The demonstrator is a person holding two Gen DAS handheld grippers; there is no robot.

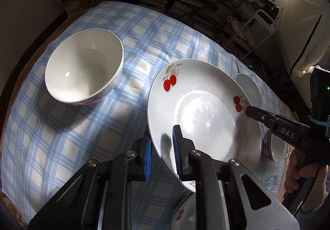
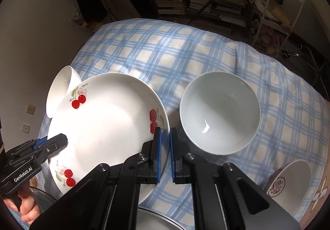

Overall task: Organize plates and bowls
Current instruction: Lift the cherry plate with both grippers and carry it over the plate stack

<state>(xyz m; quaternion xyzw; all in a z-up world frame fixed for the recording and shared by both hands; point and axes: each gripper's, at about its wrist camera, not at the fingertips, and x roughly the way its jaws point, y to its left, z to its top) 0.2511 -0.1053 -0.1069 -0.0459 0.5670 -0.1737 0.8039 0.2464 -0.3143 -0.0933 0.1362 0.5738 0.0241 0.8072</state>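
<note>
Cherry plate [image 1: 198,110] gripped at opposite rims by both grippers.
Left gripper [image 1: 163,155] and right gripper [image 2: 166,153] are clamped on it above the checked tablecloth [image 1: 86,139]; white bowls [image 1: 84,67] are seen beside it.

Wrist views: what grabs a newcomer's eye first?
The cherry-print plate, held off the blue checked tablecloth by both rims: left hand-held gripper on one edge, right hand-held gripper on the opposite. Plain white bowls flank it, one at left, one at right.
</note>
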